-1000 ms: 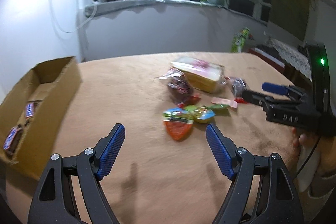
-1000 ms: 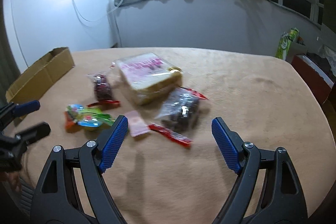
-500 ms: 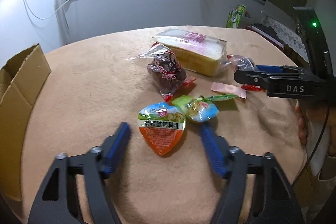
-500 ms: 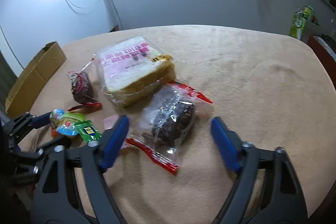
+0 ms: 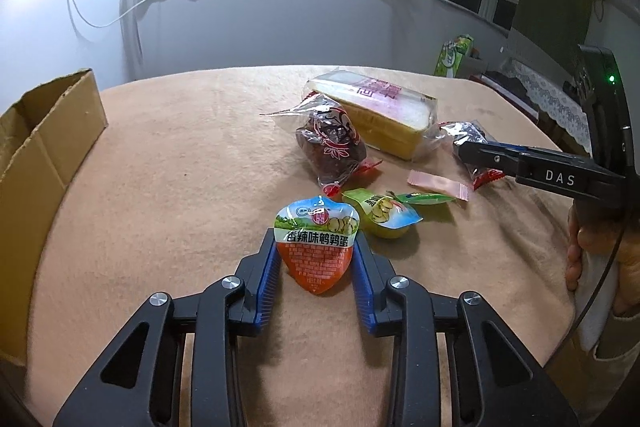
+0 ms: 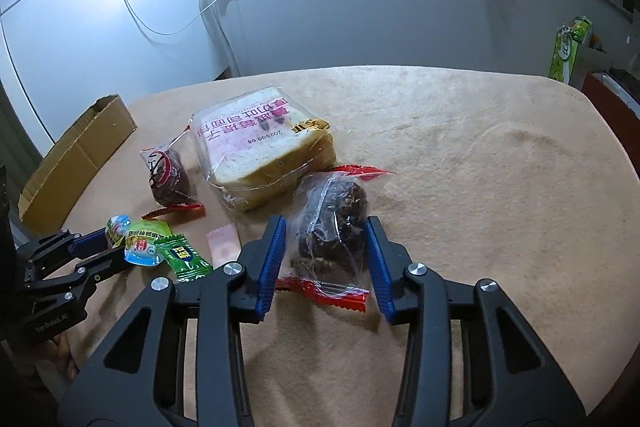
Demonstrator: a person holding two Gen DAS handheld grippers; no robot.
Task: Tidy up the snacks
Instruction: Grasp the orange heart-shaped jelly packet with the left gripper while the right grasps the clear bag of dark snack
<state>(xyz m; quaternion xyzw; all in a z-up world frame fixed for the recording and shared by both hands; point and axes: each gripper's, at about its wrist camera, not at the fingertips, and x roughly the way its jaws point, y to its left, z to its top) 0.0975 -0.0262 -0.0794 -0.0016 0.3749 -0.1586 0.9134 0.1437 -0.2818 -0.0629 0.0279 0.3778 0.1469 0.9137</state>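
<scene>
Snacks lie on the tabletop (image 5: 168,163): your left tongs (image 5: 316,259) are closing around the orange egg pack (image 5: 316,247); your right tongs (image 6: 325,251) are closing around the dark snack bag (image 6: 332,227).

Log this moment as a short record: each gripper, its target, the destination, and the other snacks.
left gripper: jaws closing around orange-bottomed snack cup
right gripper: jaws closing around clear bag of dark snacks
destination: cardboard box, at table's left edge
other snacks: bread loaf, red-printed bag, green candy
</scene>
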